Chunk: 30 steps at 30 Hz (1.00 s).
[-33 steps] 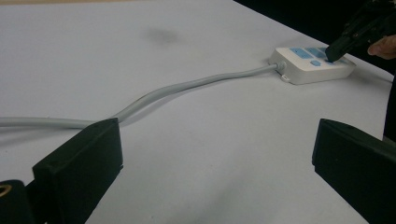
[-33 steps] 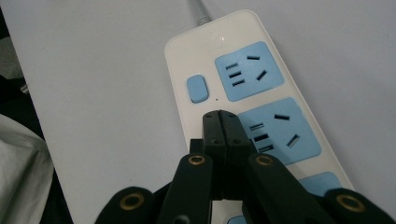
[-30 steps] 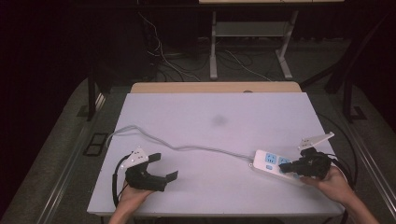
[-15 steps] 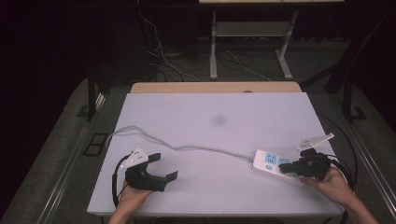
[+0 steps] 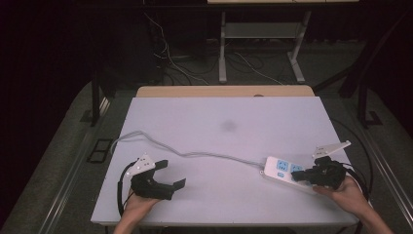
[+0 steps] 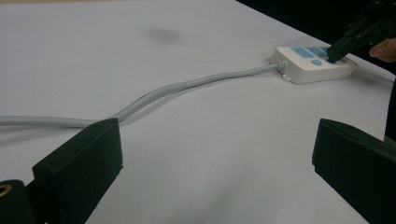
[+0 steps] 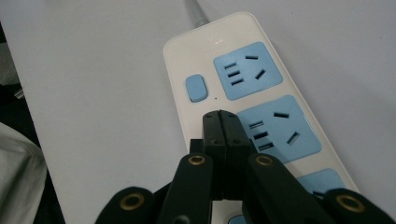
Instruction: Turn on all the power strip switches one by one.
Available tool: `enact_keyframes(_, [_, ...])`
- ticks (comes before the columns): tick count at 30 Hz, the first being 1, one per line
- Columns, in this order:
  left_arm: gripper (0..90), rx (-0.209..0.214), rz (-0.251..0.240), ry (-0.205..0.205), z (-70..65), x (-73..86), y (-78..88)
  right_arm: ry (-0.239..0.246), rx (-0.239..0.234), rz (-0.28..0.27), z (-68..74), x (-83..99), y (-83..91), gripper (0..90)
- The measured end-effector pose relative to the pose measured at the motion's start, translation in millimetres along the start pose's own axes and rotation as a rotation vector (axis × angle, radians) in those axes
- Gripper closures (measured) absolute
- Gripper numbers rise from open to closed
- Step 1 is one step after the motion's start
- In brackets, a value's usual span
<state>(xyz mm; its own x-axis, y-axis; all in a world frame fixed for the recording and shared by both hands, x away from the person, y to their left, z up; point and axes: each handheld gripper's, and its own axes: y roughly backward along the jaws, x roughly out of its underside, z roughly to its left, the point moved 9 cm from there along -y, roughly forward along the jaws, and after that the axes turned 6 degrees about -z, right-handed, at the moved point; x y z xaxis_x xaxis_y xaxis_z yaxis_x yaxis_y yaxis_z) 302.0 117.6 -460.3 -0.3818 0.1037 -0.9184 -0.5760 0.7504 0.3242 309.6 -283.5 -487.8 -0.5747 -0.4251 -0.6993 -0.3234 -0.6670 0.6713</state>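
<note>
1. The right tongs are pressed together with nothing between them, their joined tip hovering over the power strip, just short of the small blue switch. Whether the tip touches the casing cannot be told.

2. The left tongs stand wide apart and empty, resting near the front left of the counter, well apart from the strip.

3. The power strip lies at the front right of the counter, close to the right edge, its grey cable running leftward across the surface and off the left side.

4. Risk, as I judge it: if the aim is to press the switch, the closed tip is narrow and the button small. A push landing off-centre could slide onto the pale casing or into the blue socket face beside it.

5. Nothing pins the strip down. A slanted push could scoot it toward the near or right edge, which is not far off; the cable offers little resistance.

6. The cable passes just beyond the left tongs in the left gripper view. A careless move of that hand could snag it and tug the strip away from the right tongs.

7. Open room: the middle and far part of the counter are bare apart from a faint dark smudge, so there is plenty of space to shift the strip inward. Space is tight only on the right and front edges.
</note>
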Motion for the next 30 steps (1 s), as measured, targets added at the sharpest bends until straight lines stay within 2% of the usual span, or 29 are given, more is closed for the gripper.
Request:
enact_keyframes(3, [0.2,-0.001,-0.005,0.002,1.2,-0.6,0.9,-0.022,-0.017,0.004,0.9,0.6,2.3,90.0])
enact_keyframes(12, [0.2,0.001,-0.003,0.002,0.5,-0.4,0.1,-0.027,-0.028,0.003,8.0,3.1,7.3,90.0])
enact_keyframes(21, [0.2,0.002,-0.002,0.003,0.6,-0.4,0.1,0.003,-0.028,-0.011,13.5,-14.4,18.0,90.0])
enact_keyframes(30, [0.2,0.002,-0.003,0.002,1.0,-0.4,0.7,0.023,-0.028,0.002,16.0,-27.8,20.5,90.0])
